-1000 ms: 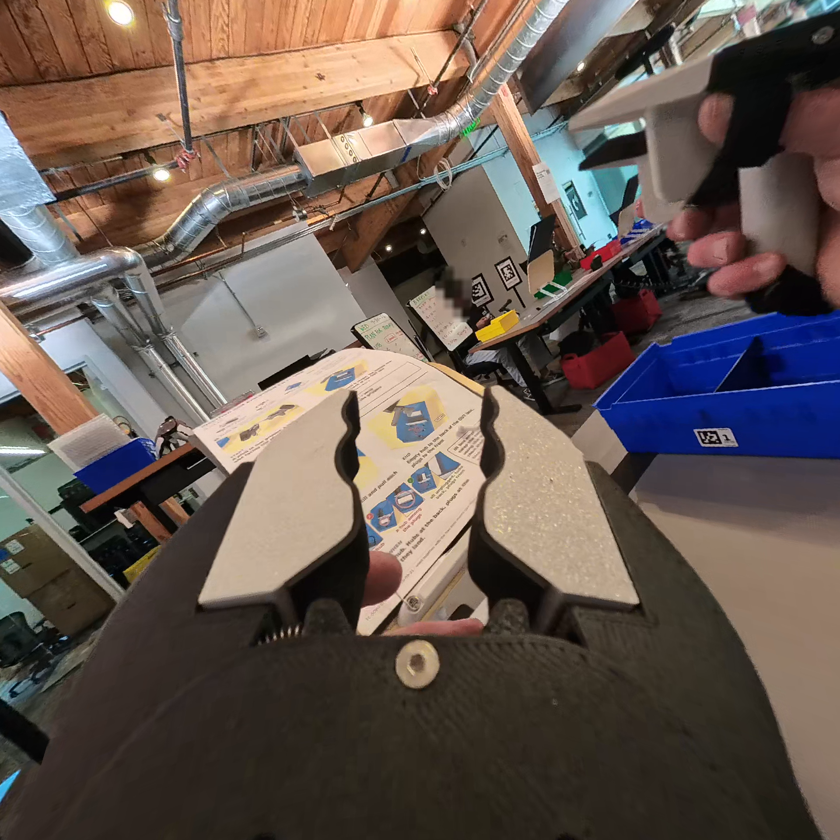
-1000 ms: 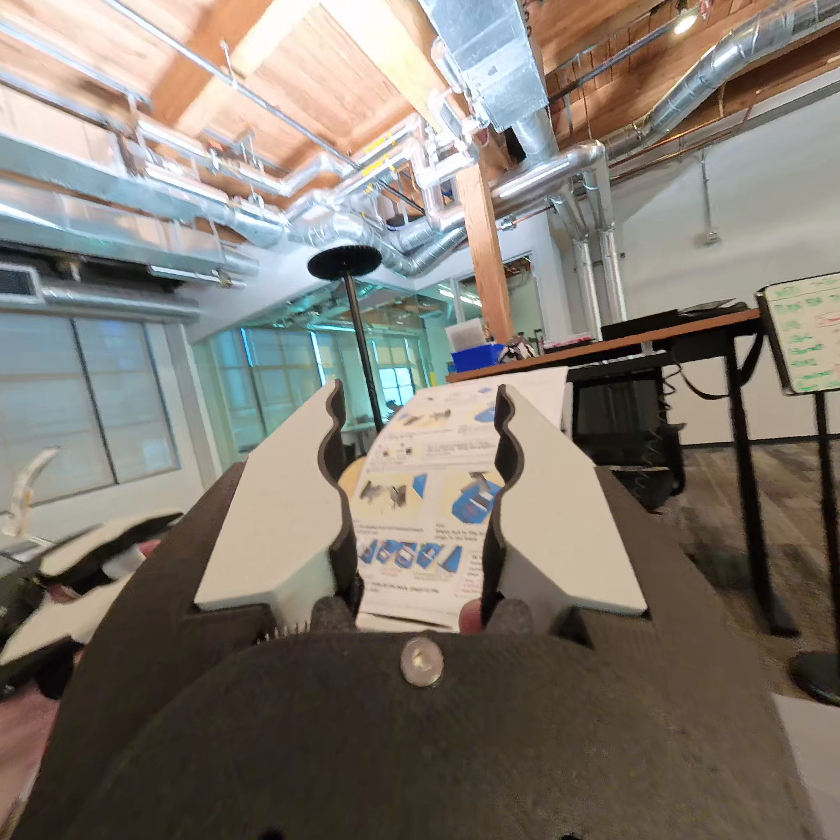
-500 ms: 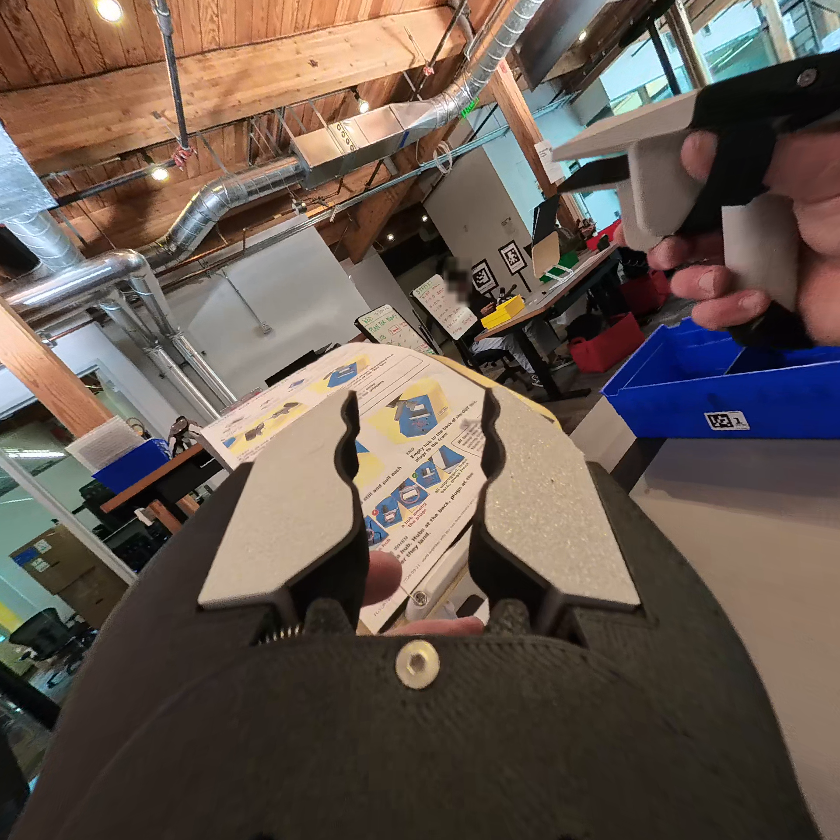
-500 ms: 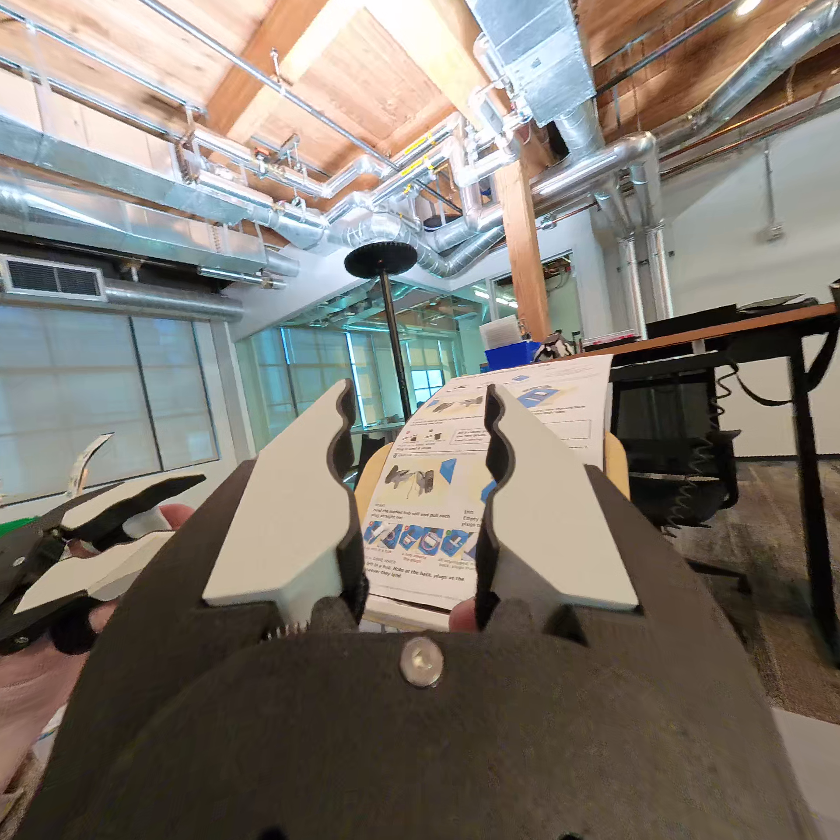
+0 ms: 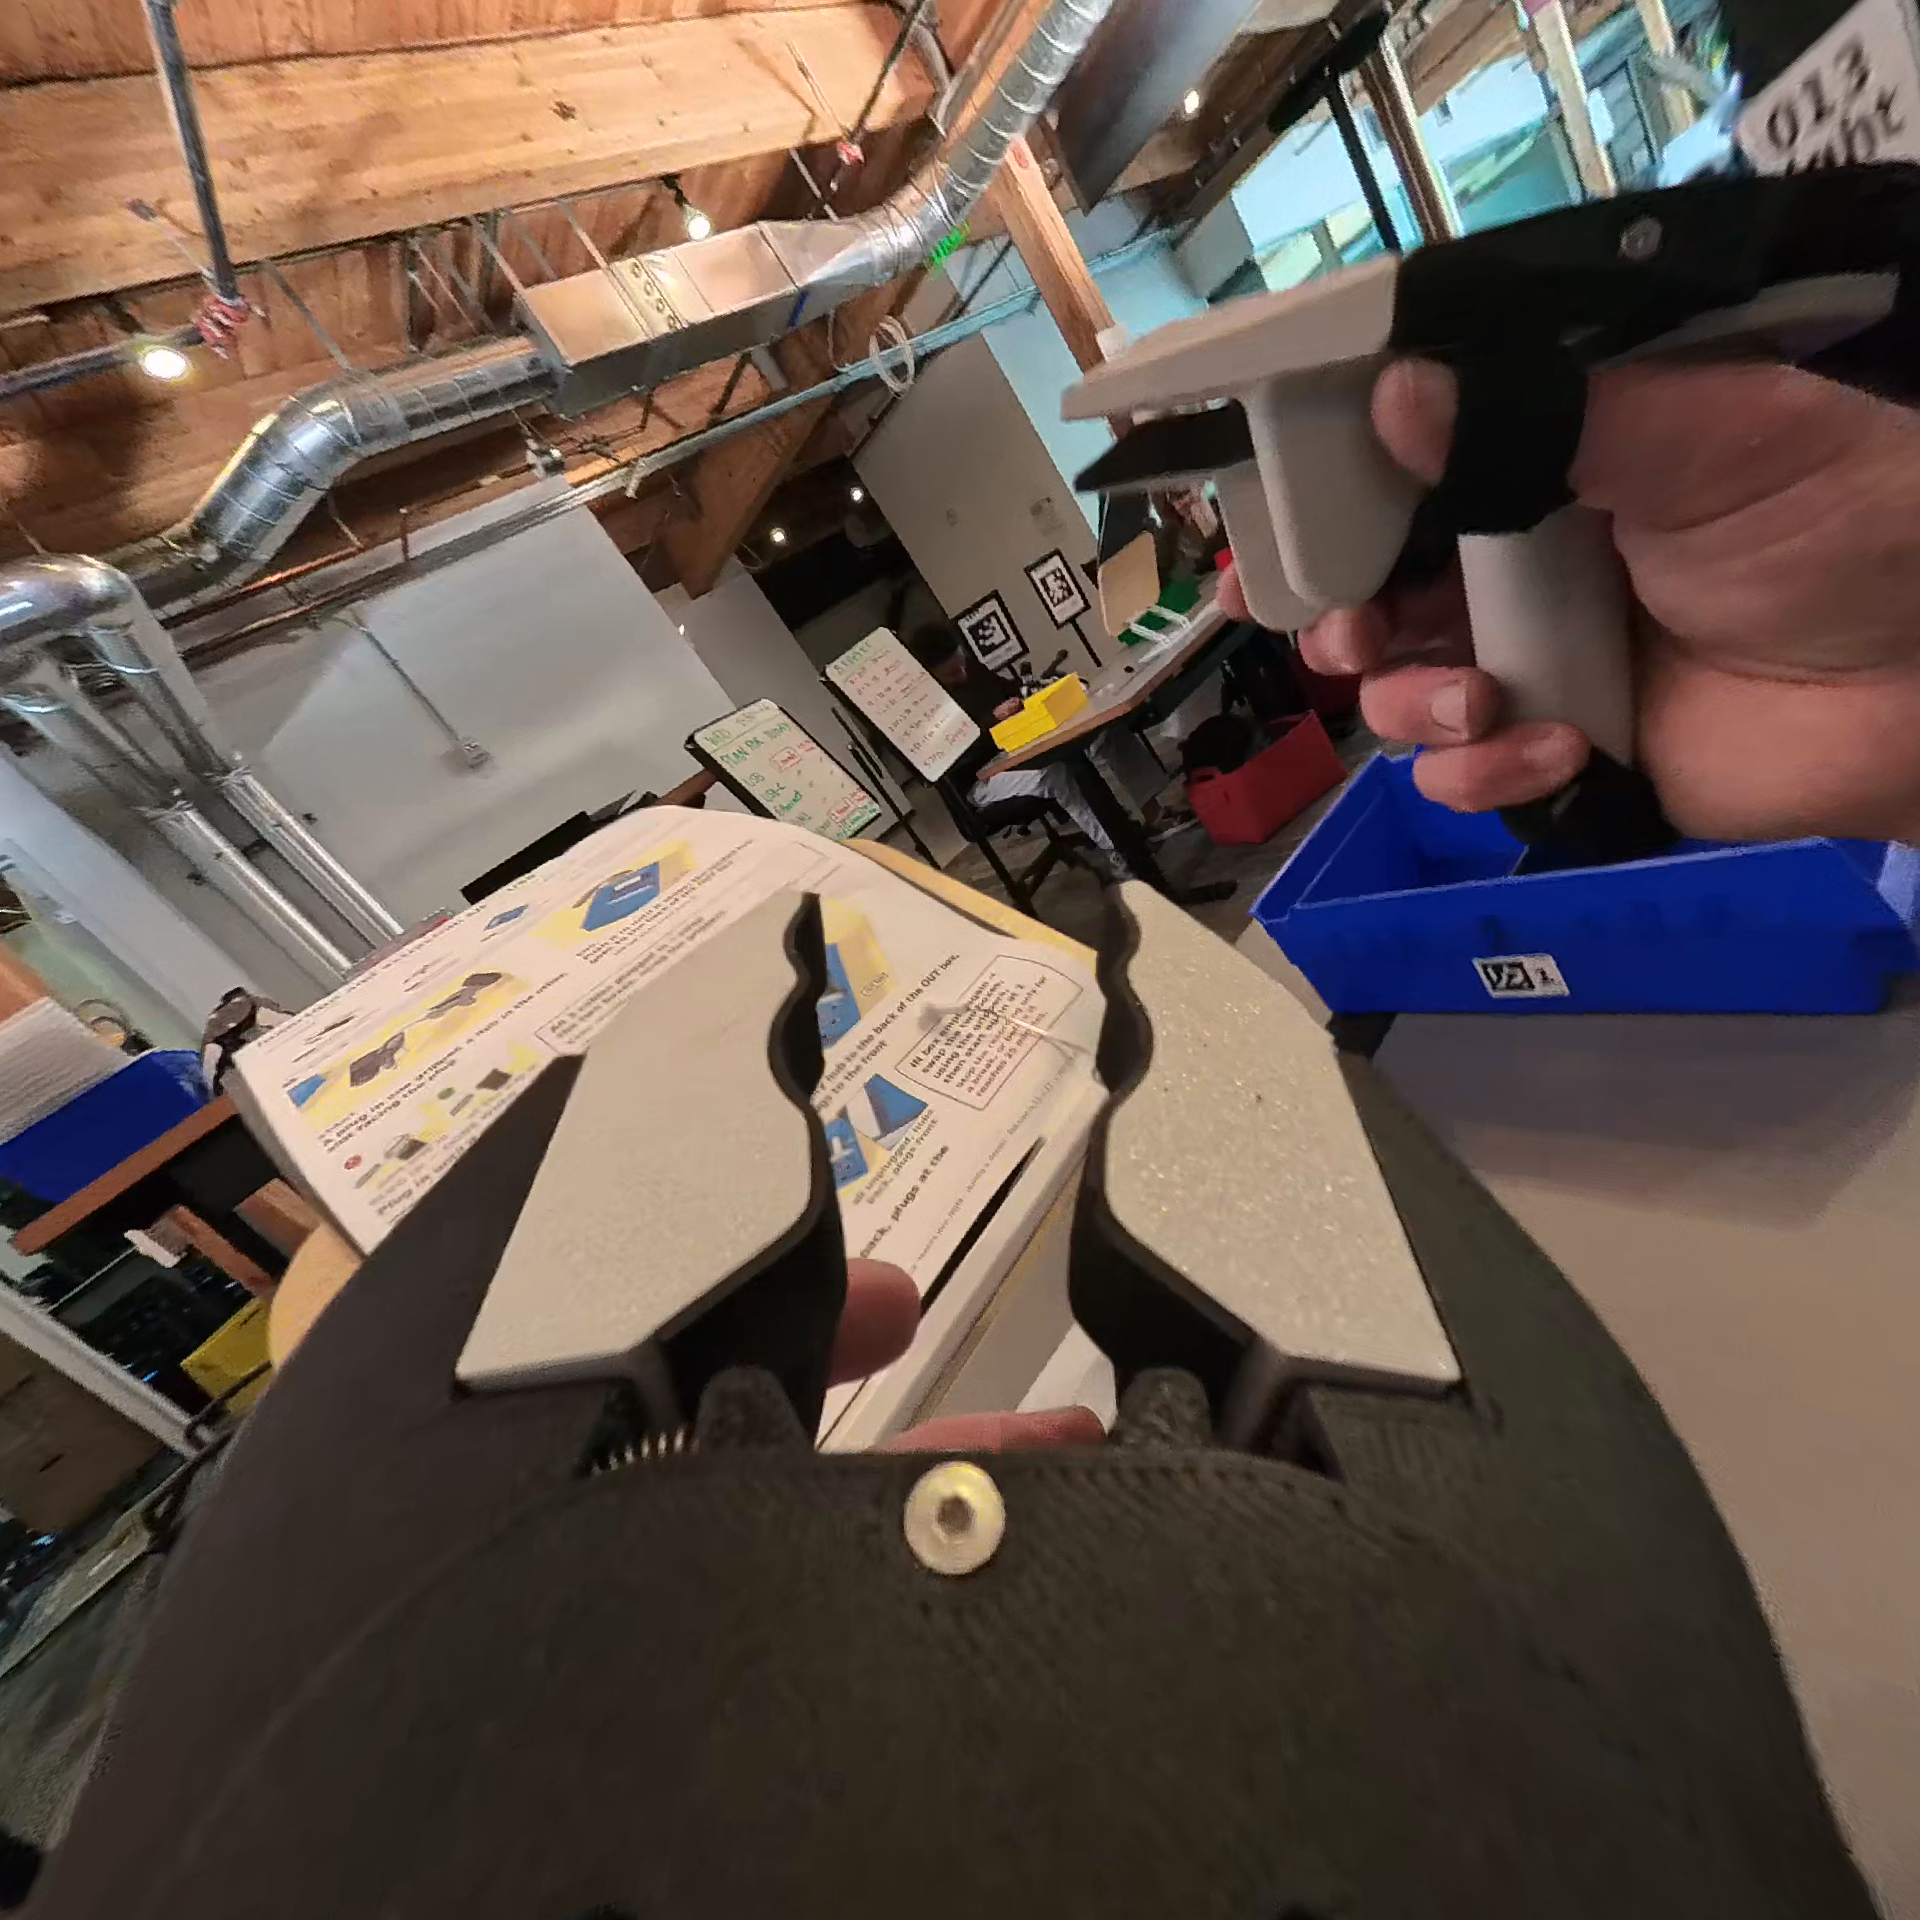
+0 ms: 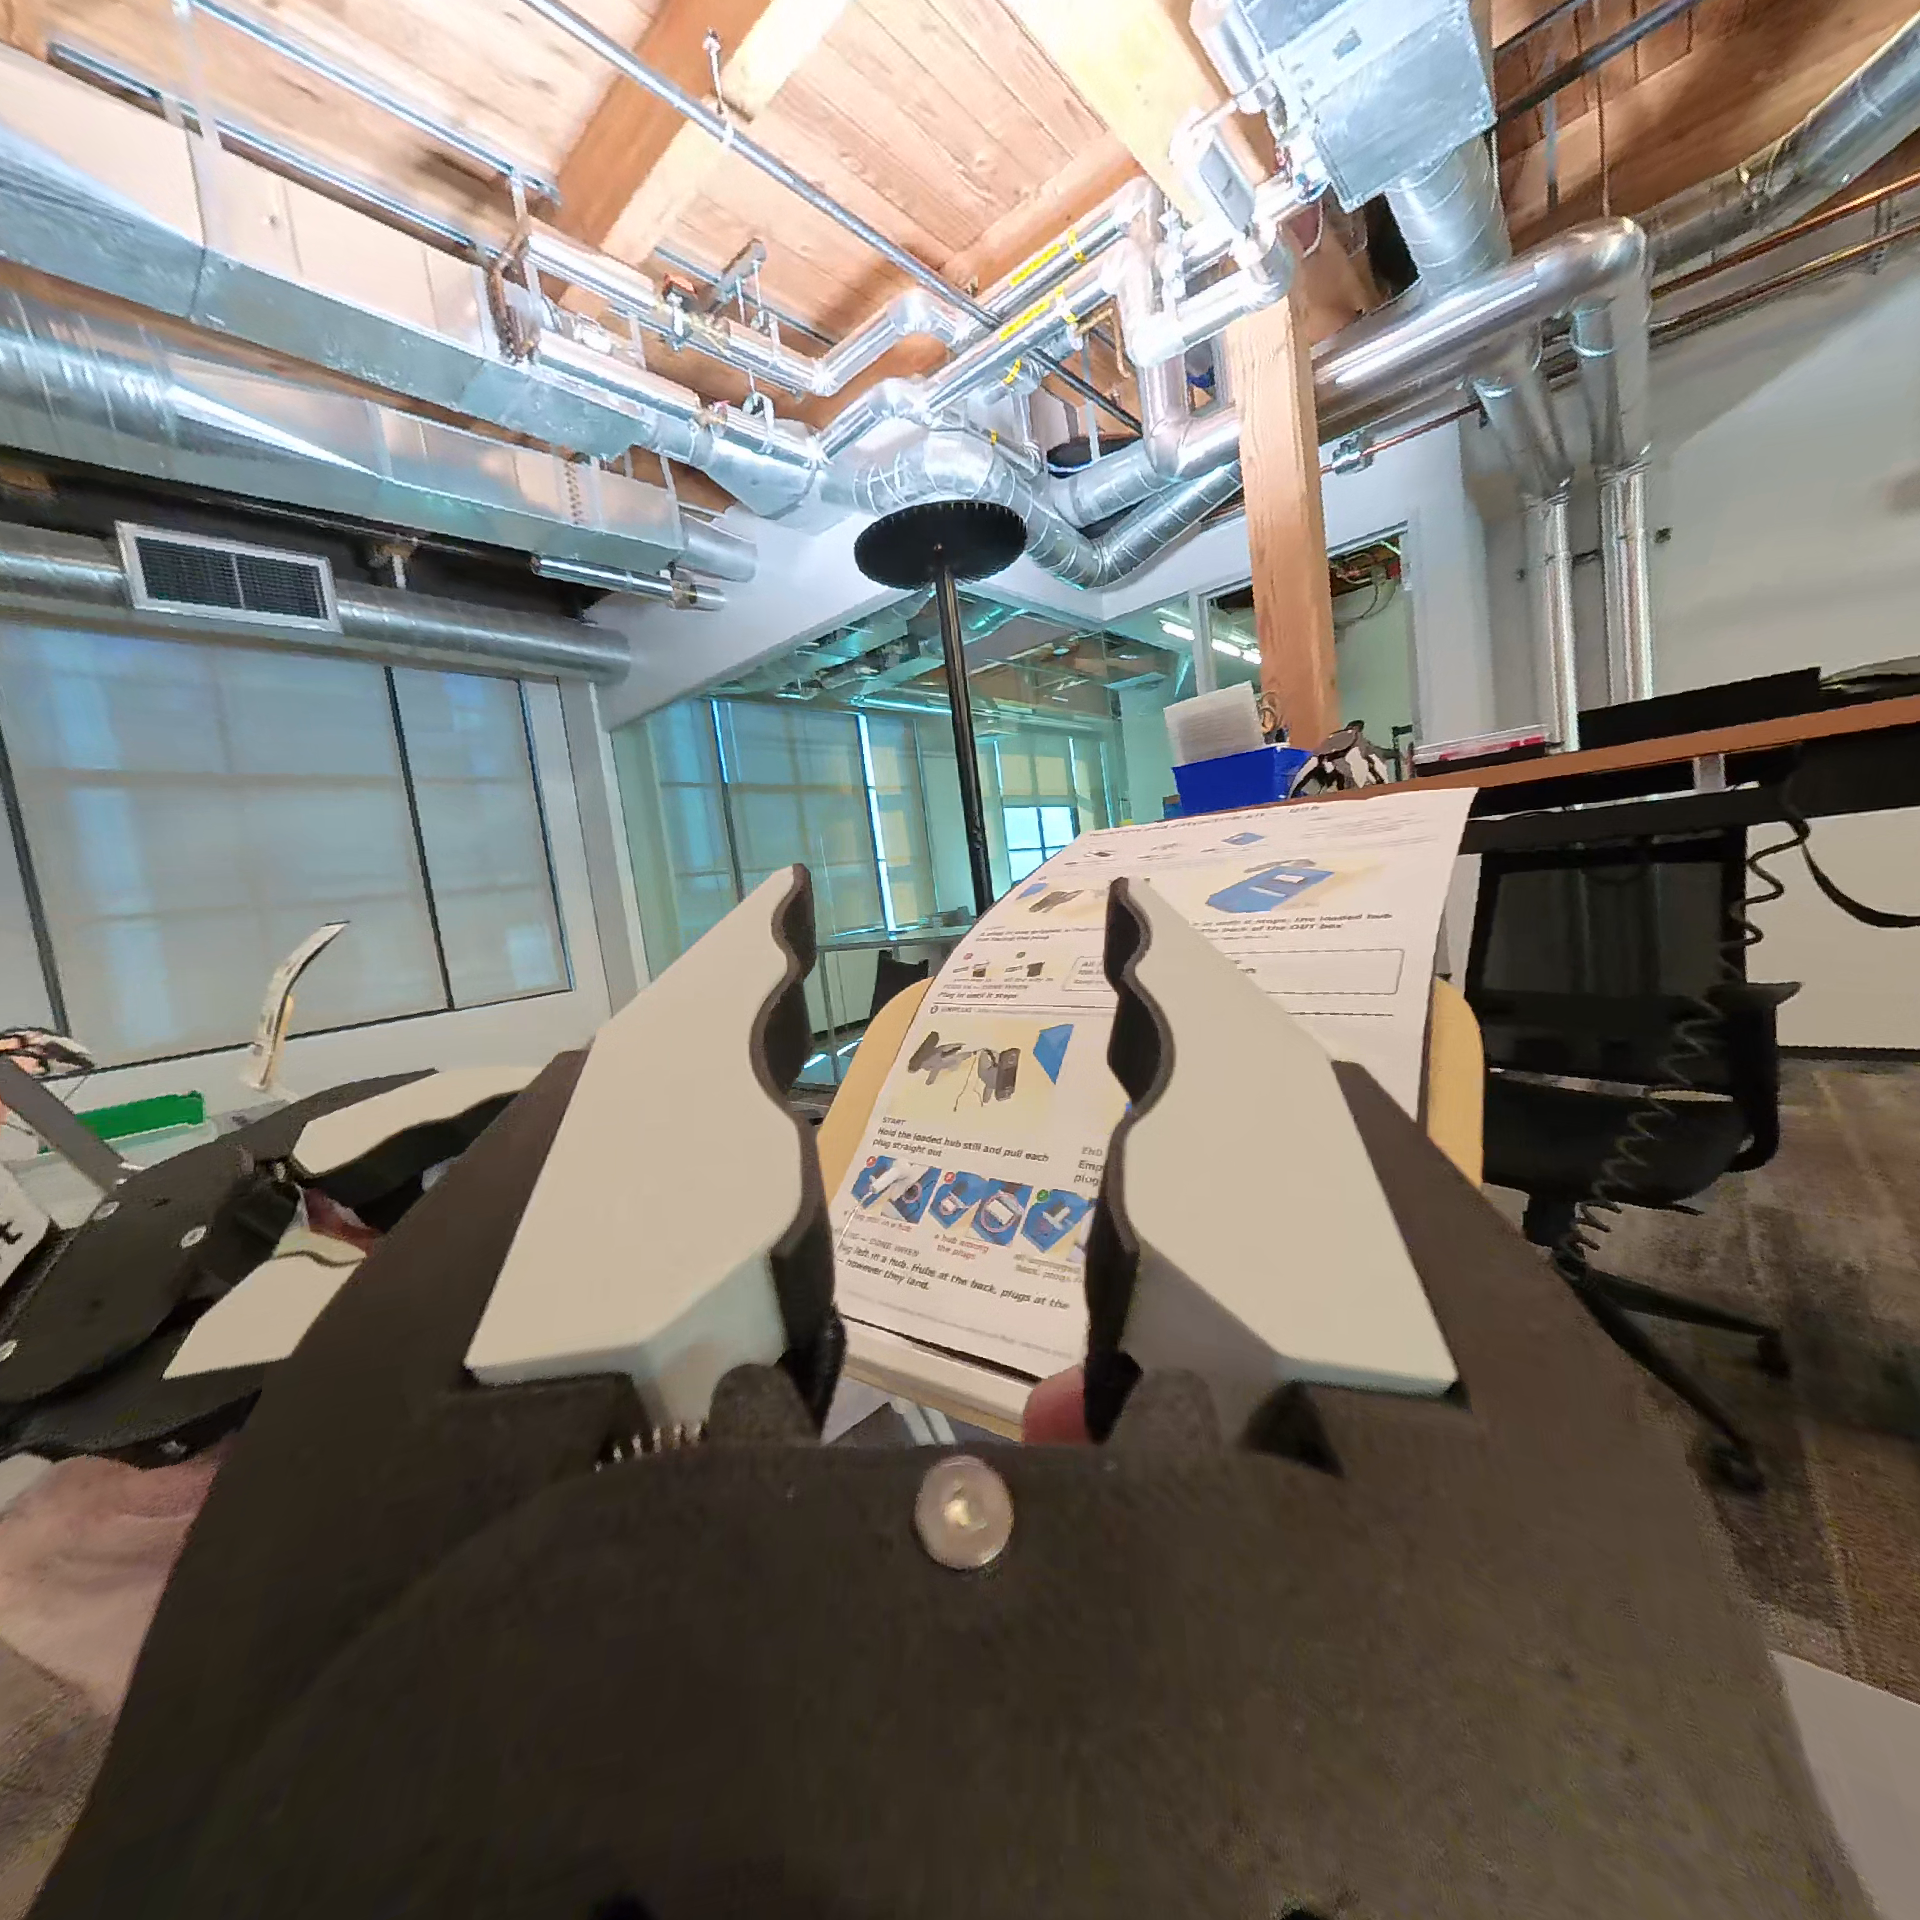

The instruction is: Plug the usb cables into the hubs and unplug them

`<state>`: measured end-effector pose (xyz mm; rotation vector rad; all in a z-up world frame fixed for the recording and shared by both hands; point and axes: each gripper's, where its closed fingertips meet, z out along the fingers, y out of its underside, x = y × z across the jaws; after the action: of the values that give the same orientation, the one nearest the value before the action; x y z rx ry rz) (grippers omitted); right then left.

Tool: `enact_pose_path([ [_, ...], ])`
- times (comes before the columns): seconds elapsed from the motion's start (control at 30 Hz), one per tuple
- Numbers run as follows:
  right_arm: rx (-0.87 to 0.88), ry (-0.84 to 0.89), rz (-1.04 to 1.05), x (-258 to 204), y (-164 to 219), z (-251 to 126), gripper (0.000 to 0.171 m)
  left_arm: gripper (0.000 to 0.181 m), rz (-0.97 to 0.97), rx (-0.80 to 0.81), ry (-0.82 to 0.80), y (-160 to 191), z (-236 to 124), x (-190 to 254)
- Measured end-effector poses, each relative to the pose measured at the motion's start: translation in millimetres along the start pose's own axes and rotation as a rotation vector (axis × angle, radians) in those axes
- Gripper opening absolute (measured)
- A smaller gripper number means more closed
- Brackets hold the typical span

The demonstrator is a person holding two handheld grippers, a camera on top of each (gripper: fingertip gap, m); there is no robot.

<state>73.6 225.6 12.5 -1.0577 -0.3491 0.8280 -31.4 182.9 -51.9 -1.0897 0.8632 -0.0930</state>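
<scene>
Right tool (image 5: 1164, 436) risen nearer; blue bin (image 5: 1662, 956) contents hidden, probably empty-handed.

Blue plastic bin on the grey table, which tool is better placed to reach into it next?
Right, probably: the right tool hangs open above the blue plastic bin, while the left tool, also open, points at the printed instruction sheet.

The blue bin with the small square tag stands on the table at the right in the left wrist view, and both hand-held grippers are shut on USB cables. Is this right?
Not quite. The blue bin does stand on the table at the right, but both wrist views show the left hand-held gripper and the right hand-held gripper open and empty; no USB cable is in view.
</scene>
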Motion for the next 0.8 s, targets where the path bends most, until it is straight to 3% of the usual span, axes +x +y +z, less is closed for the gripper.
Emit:
enact_pose_path([
  [0.13,0.008,-0.008,0.013,-2.7,-4.1,1.1,0.053,0.049,0.048,-0.036,-0.016,2.9,-2.3,-2.5],
  [0.3,-0.100,-0.044,-0.046,-14.0,6.9,3.2,0.056,0.045,-0.013,-0.028,0.003,4.4,-5.9,-6.4],
  [0.43,0.002,0.016,-0.025,4.1,-3.0,-16.9,0.047,0.045,0.008,-0.059,0.042,14.4,2.1,8.1],
  [0.53,-0.026,-0.006,0.001,9.9,-1.6,-16.6,0.055,0.046,0.058,-0.080,0.070,15.6,6.6,21.7],
  [0.8,0.025,0.005,-0.046,12.0,-29.4,-30.1,0.053,0.045,0.016,-0.091,0.103,4.4,9.5,34.8],
])
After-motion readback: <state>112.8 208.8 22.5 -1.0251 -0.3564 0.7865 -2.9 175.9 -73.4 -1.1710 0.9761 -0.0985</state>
